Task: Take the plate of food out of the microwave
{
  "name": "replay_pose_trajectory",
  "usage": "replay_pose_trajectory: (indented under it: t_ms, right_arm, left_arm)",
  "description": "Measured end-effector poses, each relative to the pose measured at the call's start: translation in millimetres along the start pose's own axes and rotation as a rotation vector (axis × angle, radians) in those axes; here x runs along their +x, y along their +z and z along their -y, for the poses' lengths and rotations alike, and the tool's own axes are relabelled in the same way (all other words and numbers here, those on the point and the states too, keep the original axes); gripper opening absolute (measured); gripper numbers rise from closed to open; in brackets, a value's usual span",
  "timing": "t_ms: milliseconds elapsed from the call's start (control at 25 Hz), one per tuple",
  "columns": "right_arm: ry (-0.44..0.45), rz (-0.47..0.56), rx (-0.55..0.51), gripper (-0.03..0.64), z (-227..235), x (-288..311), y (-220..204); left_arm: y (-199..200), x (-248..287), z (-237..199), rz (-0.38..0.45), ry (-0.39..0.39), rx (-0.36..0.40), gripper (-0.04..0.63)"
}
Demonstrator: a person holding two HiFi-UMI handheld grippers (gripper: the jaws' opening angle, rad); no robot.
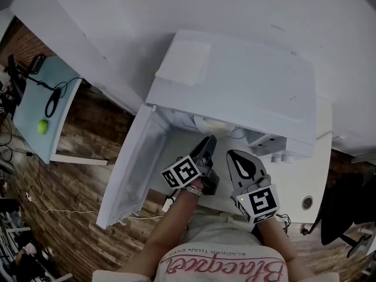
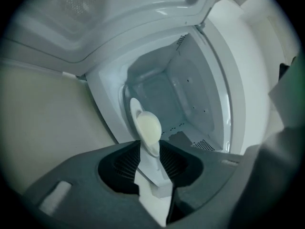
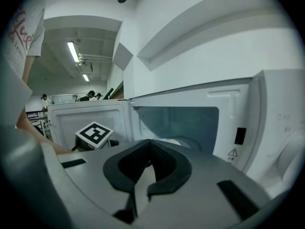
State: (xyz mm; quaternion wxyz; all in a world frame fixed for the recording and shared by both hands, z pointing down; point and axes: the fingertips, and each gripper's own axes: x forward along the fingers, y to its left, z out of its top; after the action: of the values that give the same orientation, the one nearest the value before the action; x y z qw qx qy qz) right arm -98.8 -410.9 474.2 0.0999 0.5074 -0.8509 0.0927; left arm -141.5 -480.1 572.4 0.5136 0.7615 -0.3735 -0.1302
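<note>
I'm seeing the left gripper (image 1: 205,147) on the door side of the microwave (image 1: 252,93). It's showing a dark grey shell, black ribbed pads (image 2: 126,163) lining the jaws, and a white cube (image 1: 183,173) with black square markers riding at its rear. I'm picking up the right gripper (image 1: 237,157) on the microwave's knob side. It's wearing the same grey shell, with black slots (image 3: 232,194) on its flat faces and its own marker cube (image 1: 261,201). Farthest from the microwave, the person's T-shirt (image 1: 229,263) is showing pale and short-sleeved. It's carrying pink script lettering, with a thin line of dark print on the microwave side of that.
</note>
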Motion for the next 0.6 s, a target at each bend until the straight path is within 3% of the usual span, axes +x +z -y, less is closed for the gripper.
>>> replay_pose_trajectory:
  t_ms: [360, 600]
  right_arm:
    - [-0.033, -0.020, 0.004, 0.011, 13, 6, -6]
    - [-0.049, -0.014, 0.008, 0.011, 22, 8, -5]
  left_arm:
    - [6, 15, -12, 0.018, 0.045, -0.128, 0.130]
    - [6, 15, -21, 0.020, 0.149, -0.231, 0.087]
